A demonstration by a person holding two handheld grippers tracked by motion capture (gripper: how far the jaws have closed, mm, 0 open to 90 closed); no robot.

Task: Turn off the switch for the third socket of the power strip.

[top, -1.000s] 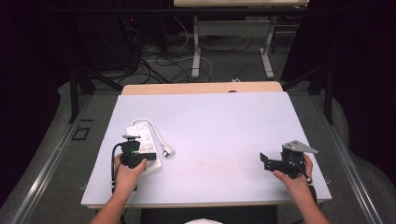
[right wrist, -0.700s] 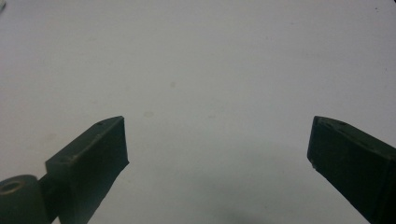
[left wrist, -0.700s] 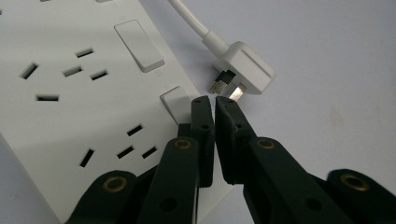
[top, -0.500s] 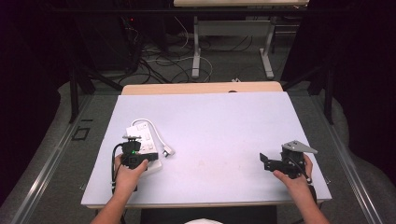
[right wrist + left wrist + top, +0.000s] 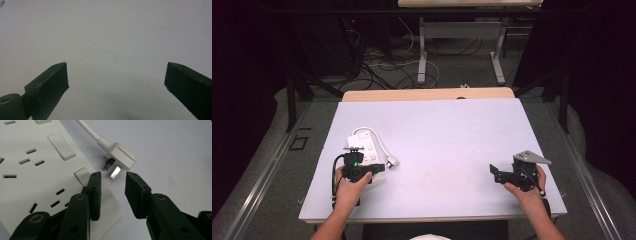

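The table (image 5: 452, 140) was lit brightly and evenly from above, while the room around it sank into near black. The high view was soft and slightly grainy. In the left gripper view the metal pins of the plug (image 5: 120, 157) caught glare. In the right gripper view a soft shadow lay on the tabletop (image 5: 112, 37) between blurred near edges.

- A white power strip (image 5: 362, 141) lies on the table (image 5: 447, 135), near its left side.
- The left gripper (image 5: 360, 169) sits over the near end of the power strip.
- The plug (image 5: 392, 162) lies just right of the power strip.
- The right gripper (image 5: 512, 174) is far to the right of the power strip.
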